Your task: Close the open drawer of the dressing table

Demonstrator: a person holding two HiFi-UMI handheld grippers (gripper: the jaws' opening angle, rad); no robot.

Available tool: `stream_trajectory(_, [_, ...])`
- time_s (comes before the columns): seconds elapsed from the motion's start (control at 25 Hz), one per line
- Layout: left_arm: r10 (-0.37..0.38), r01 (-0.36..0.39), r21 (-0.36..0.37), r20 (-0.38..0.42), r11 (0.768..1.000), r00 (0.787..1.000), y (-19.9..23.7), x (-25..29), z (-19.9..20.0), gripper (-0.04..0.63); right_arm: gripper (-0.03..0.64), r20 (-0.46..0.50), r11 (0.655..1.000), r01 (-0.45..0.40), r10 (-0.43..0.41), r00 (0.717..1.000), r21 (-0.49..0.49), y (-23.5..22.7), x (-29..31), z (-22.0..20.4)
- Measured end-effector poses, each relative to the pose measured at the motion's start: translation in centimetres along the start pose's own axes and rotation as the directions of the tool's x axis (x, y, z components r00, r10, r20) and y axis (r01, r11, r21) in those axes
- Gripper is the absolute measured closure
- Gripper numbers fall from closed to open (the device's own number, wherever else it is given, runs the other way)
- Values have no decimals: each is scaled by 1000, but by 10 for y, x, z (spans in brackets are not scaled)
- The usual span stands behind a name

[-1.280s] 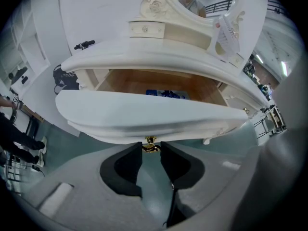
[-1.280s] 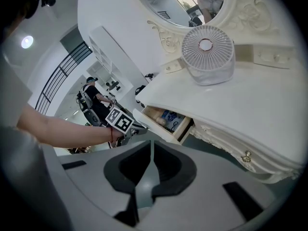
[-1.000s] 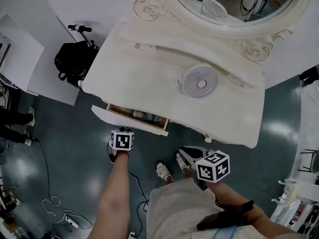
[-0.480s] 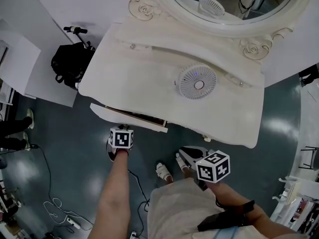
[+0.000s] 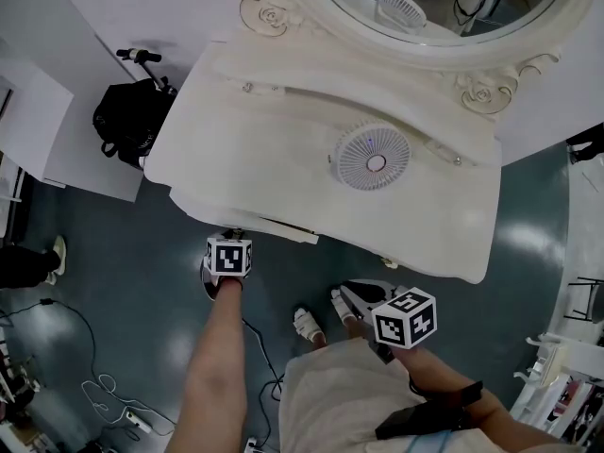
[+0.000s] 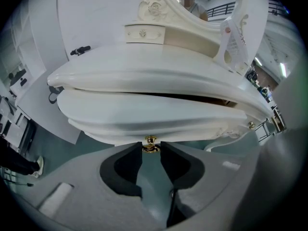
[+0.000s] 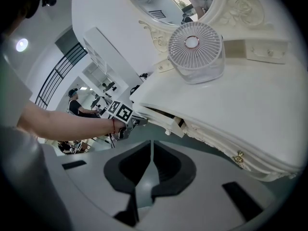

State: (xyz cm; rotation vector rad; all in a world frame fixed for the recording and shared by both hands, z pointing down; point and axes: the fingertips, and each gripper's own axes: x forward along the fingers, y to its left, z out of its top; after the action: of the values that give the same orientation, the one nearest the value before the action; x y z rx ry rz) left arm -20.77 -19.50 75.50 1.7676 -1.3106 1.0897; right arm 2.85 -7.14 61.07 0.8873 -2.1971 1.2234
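The white dressing table (image 5: 283, 130) has its left drawer (image 5: 274, 226) almost fully in, with only a thin lip showing under the top. In the left gripper view a dark slit remains between the drawer front (image 6: 144, 121) and the tabletop. My left gripper (image 6: 151, 147) is shut on the drawer's gold knob (image 6: 151, 143), which sits between the foam fingertips. In the head view the left gripper (image 5: 232, 236) is right at the drawer's front. My right gripper (image 5: 361, 291) hangs low in front of the table's right part, its jaws (image 7: 152, 144) shut on nothing.
A small white fan (image 5: 375, 156) stands on the tabletop below the oval mirror (image 5: 444, 8). A black bag (image 5: 132, 116) sits on the floor left of the table. Cables (image 5: 104, 390) lie on the floor at lower left. Another gold knob (image 7: 238, 158) shows on the table's right front.
The drawer has slid in under the tabletop, and its contents no longer show. My left gripper moved with it towards the table. The right gripper stayed put.
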Motion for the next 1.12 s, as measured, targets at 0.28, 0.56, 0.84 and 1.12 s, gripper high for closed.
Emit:
stream_trajectory(0.28, [0, 0, 1, 12, 1000, 1000, 1, 7, 12, 472, 598, -2, 1000, 7, -7, 1000, 7, -5, 0, 0])
stream_trajectory(0.56, [-16, 16, -2, 43, 1000, 999, -1, 14, 28, 472, 598, -2, 1000, 19, -19, 1000, 16, -11, 0, 1])
stream_trajectory(0.84, [-9, 8, 22, 47, 1000, 999, -2, 22, 46, 472, 598, -6, 999, 33, -33, 999, 29, -19, -1, 0])
stream_trajectory(1.12, [-7, 7, 8, 61, 1000, 998, -3, 21, 45, 472, 598, -10, 999, 32, -31, 999, 21, -20, -2, 1])
